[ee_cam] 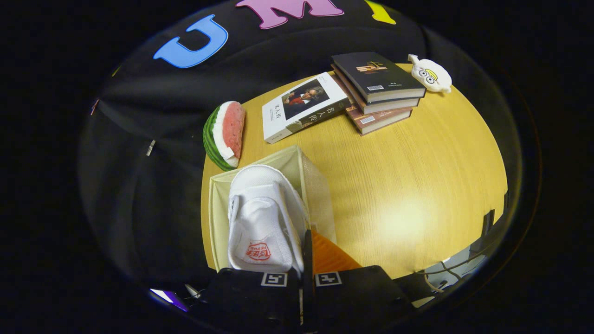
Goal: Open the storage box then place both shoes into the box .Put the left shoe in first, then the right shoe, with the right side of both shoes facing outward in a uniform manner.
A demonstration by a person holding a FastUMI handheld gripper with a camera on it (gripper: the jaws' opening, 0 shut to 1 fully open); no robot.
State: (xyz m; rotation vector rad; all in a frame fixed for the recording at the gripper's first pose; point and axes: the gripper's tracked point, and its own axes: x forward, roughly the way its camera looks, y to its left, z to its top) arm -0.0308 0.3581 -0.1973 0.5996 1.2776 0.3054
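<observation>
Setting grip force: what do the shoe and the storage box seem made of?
Shoe: white, matte, likely canvas or soft synthetic; stitched panels. Storage box: pale, thin walls with mesh-like texture, probably fabric. The tool looks nearly closed on the shoe's side edge; contact unclear.

gripper view rides the gripper (304,260), close above the storage box (320,185), looking down across the table (417,185)

The tool (304,273) shows at the bottom centre of the frame as two broad, blocky halves set side by side with only a thin dark seam between them. Each half carries a small square tag with a pale border and a blocky coded pattern, sitting either side of the seam. The two fingers rise narrow from that seam, closed together.
</observation>
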